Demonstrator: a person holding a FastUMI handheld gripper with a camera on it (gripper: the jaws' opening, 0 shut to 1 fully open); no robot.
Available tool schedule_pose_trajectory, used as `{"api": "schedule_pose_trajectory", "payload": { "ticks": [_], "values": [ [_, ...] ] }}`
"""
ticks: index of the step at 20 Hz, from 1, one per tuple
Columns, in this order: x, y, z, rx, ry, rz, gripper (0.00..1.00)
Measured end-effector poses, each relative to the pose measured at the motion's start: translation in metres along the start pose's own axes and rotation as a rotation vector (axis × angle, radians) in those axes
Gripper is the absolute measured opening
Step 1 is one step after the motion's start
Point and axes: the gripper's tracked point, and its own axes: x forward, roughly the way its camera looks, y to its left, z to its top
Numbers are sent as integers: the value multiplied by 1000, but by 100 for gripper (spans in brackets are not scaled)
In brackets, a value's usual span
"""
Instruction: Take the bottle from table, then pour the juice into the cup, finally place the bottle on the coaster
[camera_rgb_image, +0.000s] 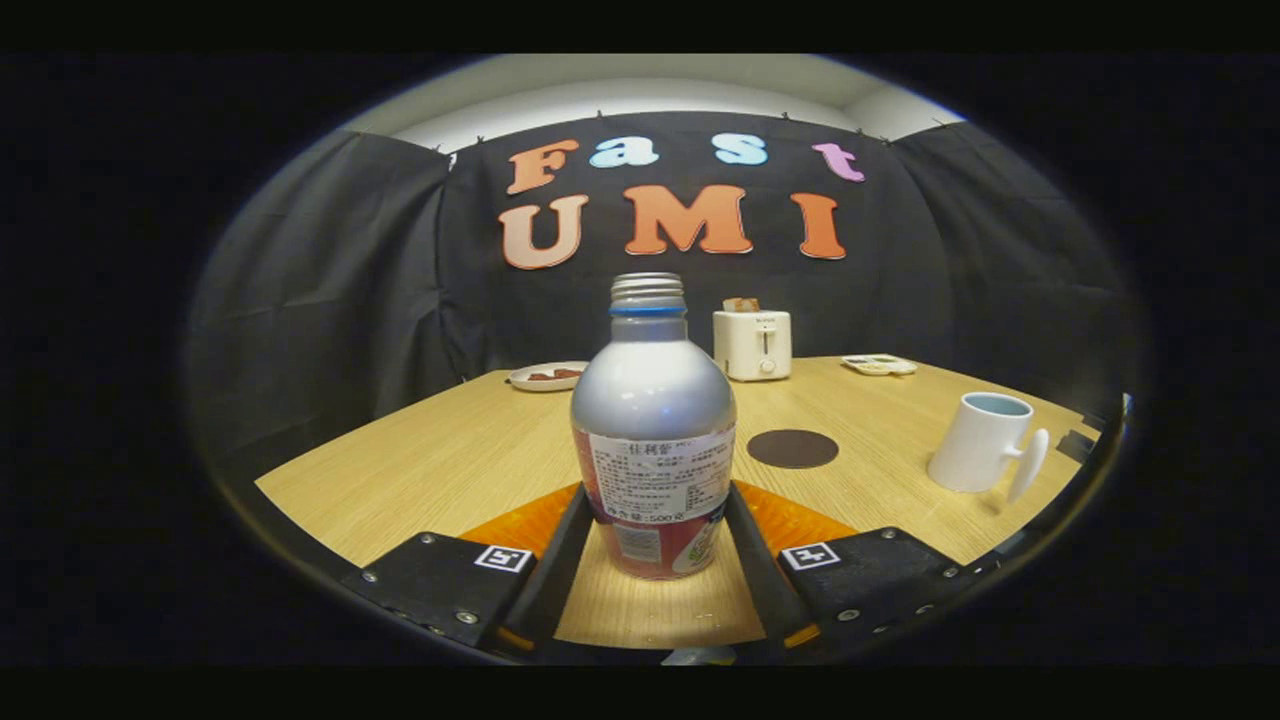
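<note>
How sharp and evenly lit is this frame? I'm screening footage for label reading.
Gripper view: bottle between the gripper fingers is sharp, with soft sheen on its shoulder; fisheye bends the table edge; cup looks tilted; booth corners fall dark.

Gripper (655, 500) has 2 blocky screw-studded finger mounts, each bearing 1 square marker.

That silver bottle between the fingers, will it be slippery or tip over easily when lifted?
The bottle looks like smooth metal, so probably stiff yet a bit slippery; the gripper has its fingers against the labelled lower part, which may help. It is tall with a narrow neck, so it could tip if nudged high. With no cap on, juice may spill if tilted.
</note>
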Motion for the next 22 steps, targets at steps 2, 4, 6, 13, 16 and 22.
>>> {"api": "schedule_pose_trajectory", "payload": {
  "ticks": [2,4,6,13,16,22],
  "values": [
    [1,2,7,26,-12,11,74],
    [7,2,15,60,-19,21,74],
    [10,0,21,104,-23,25,74],
    [22,-25,34,314,-22,12,74],
    [26,-34,38,419,-21,12,74],
    [30,-37,31,612,25,12,74]
  ]
}}
